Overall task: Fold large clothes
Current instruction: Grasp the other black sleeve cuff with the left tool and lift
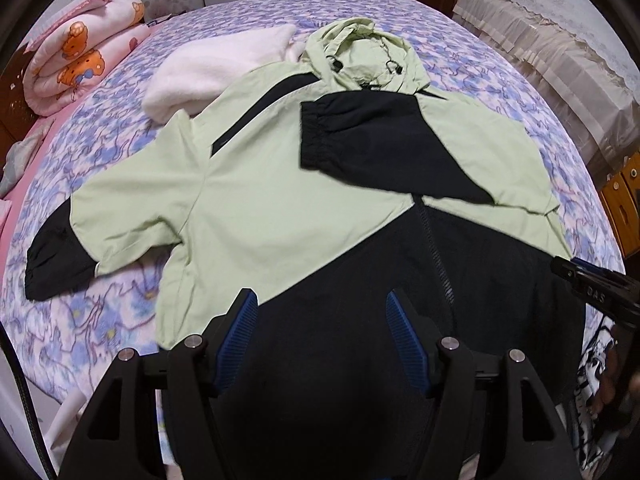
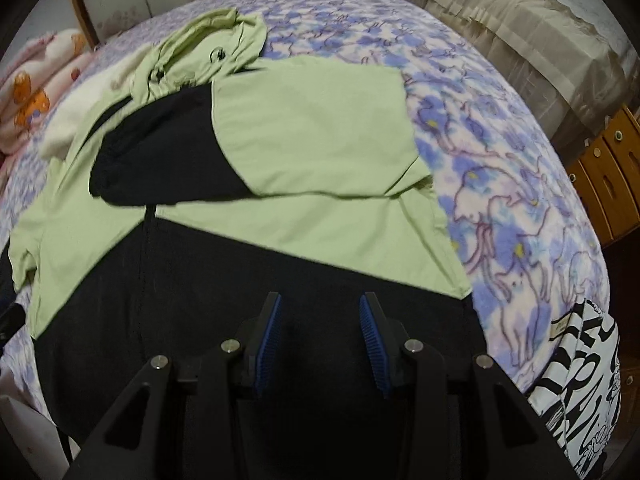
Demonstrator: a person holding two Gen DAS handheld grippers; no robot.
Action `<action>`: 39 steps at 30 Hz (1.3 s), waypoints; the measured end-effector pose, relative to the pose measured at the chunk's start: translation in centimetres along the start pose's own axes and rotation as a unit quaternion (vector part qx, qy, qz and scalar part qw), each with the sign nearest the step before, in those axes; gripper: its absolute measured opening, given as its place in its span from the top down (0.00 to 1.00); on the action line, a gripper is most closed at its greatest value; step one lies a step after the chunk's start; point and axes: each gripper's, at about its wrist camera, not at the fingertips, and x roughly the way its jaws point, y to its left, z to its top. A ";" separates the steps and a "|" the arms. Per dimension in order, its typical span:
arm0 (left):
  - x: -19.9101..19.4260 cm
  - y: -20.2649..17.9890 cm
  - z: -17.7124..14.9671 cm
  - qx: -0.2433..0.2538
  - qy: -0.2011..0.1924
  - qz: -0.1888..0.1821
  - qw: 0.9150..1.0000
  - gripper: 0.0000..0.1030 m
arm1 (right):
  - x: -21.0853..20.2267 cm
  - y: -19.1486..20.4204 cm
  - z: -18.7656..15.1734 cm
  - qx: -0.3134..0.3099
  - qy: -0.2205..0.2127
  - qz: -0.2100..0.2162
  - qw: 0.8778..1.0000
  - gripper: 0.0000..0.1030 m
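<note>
A light green and black hooded jacket [image 1: 280,200] lies flat on the bed, hood [image 1: 360,52] at the far end. Its right sleeve [image 1: 380,148] is folded across the chest; the left sleeve [image 1: 60,256] lies spread out to the left. My left gripper [image 1: 322,320] is open and empty, just above the black hem. My right gripper [image 2: 320,320] is open and empty over the black hem near the jacket's right edge [image 2: 440,240]; it also shows at the right edge of the left wrist view [image 1: 592,284]. The folded sleeve [image 2: 240,136] shows in the right wrist view.
The bed has a purple floral blanket [image 1: 500,92]. A white fleece garment [image 1: 212,68] lies beside the hood. A pink folded quilt [image 1: 80,52] sits at the far left. A black-and-white printed bag [image 2: 580,380] hangs at the bed's right edge. Wooden drawers [image 2: 608,184] stand to the right.
</note>
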 end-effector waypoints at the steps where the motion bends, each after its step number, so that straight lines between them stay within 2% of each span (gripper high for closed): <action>1: -0.1 0.6 -0.3 0.002 0.002 0.004 1.000 0.36 | 0.1 0.1 -0.1 -0.001 0.001 0.003 1.000 0.61; 4: -0.4 3.0 -0.9 0.003 0.005 0.017 1.000 0.36 | 0.4 1.1 -0.6 -0.009 0.002 0.009 1.000 0.61; 7: -0.7 6.8 -1.4 -0.017 0.015 0.027 0.999 0.36 | 0.0 2.6 -1.0 -0.028 -0.009 0.007 1.000 0.61; 13: -1.4 16.9 -1.4 -0.097 0.026 0.036 0.994 0.36 | -1.3 6.6 -1.7 -0.046 -0.028 0.019 0.998 0.61; 18: -1.0 23.9 -1.5 -0.160 0.025 0.031 0.986 0.36 | -2.2 11.6 -1.4 -0.051 -0.031 0.060 0.996 0.61; 22: 0.4 29.4 -2.2 -0.241 0.032 -0.006 0.970 0.36 | -3.3 16.8 -0.5 -0.098 -0.037 0.076 0.992 0.61; 26: 2.9 34.1 -3.6 -0.335 0.058 -0.044 0.939 0.36 | -4.3 21.5 0.6 -0.132 -0.050 0.092 0.986 0.61; 27: 3.6 35.2 -3.9 -0.357 0.066 -0.046 0.931 0.36 | -4.4 22.6 0.8 -0.137 -0.051 0.097 0.985 0.61; 32: 6.0 39.3 -4.8 -0.425 0.085 -0.053 0.899 0.36 | -4.3 26.8 1.3 -0.155 -0.047 0.120 0.980 0.61; 35: 7.6 41.3 -5.3 -0.456 0.100 -0.042 0.884 0.36 | -3.7 28.6 0.9 -0.167 -0.036 0.128 0.977 0.61; 38: 9.0 43.4 -5.5 -0.481 0.100 -0.048 0.870 0.36 | -3.0 29.9 0.4 -0.181 -0.028 0.129 0.975 0.61; 39: 9.6 44.1 -5.5 -0.493 0.101 -0.049 0.863 0.36 | -2.8 30.2 0.2 -0.183 -0.026 0.127 0.975 0.61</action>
